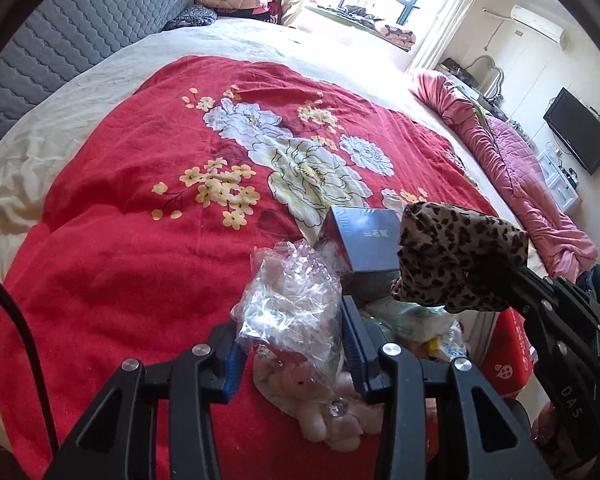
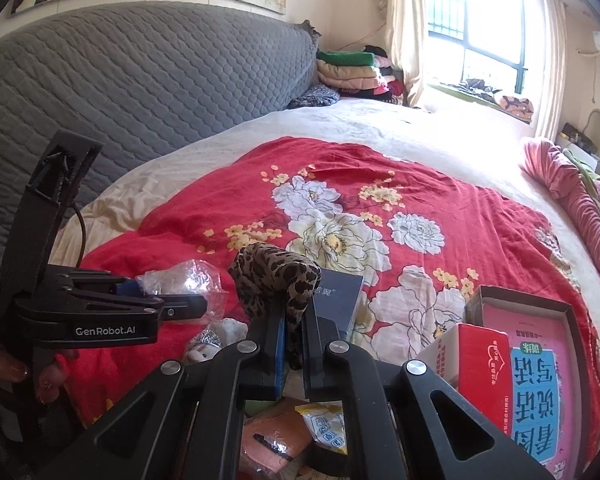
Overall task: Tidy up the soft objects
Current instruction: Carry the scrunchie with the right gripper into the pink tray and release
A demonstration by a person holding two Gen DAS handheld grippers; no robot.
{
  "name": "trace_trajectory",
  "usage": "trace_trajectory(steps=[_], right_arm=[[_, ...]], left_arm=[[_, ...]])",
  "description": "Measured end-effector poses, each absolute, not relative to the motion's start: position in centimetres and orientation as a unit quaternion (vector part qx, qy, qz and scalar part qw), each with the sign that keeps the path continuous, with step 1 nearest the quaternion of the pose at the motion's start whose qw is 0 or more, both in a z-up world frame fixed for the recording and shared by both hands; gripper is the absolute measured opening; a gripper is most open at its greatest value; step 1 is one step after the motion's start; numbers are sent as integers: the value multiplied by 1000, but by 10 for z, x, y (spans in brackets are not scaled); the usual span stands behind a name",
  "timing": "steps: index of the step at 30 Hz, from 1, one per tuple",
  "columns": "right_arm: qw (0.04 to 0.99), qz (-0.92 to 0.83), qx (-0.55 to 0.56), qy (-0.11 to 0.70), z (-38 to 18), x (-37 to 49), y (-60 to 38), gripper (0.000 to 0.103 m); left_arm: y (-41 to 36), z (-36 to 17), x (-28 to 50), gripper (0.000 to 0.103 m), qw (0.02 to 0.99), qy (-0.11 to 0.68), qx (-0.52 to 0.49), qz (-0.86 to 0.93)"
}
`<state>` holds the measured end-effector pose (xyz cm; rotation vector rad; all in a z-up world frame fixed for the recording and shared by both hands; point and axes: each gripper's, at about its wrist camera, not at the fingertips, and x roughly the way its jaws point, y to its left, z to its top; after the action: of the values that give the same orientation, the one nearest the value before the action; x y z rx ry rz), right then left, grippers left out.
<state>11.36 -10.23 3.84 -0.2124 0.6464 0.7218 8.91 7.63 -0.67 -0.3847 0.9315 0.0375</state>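
The right gripper [image 2: 292, 344] has its fingers [image 2: 274, 354] closed to a narrow gap on the leopard-print cloth [image 2: 276, 280]. The cloth is pinched at its lower end, so the bulk of it stands bunched above the fingertips and clear of the bed; this appears to be a carrying grasp, keeping the fabric off the clutter below. In the left wrist view the same cloth [image 1: 460, 256] hangs at the tip of the right gripper, just above a dark box [image 1: 364, 240].

The left gripper [image 1: 296, 344] has its fingers [image 1: 354, 348] about half open, one on each side of a crumpled clear plastic bag [image 1: 288, 300]. The pads lie against or very near the film; firm contact cannot be confirmed. A pale plush toy [image 1: 324, 412] lies partly inside the bag, below and between the fingers, on the red floral bedspread [image 1: 120, 240].

Beyond both grippers, a red-and-white carton [image 2: 472, 356] and an open box holding a pink book [image 2: 540, 360] rest on the bedspread at the right. A grey quilted headboard [image 2: 140, 92] and folded blankets [image 2: 352, 72] stand at the far end.
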Motion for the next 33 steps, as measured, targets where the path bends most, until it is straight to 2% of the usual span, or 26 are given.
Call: trace_trajectory(steps=[17, 33], right_arm=[[909, 313, -45, 271, 88, 97, -187, 6], [934, 250, 14, 256, 109, 99, -277, 6]], left_arm=[[-17, 56, 78, 42, 894, 429, -132, -5], [-116, 92, 91, 42, 899, 428, -63, -66]])
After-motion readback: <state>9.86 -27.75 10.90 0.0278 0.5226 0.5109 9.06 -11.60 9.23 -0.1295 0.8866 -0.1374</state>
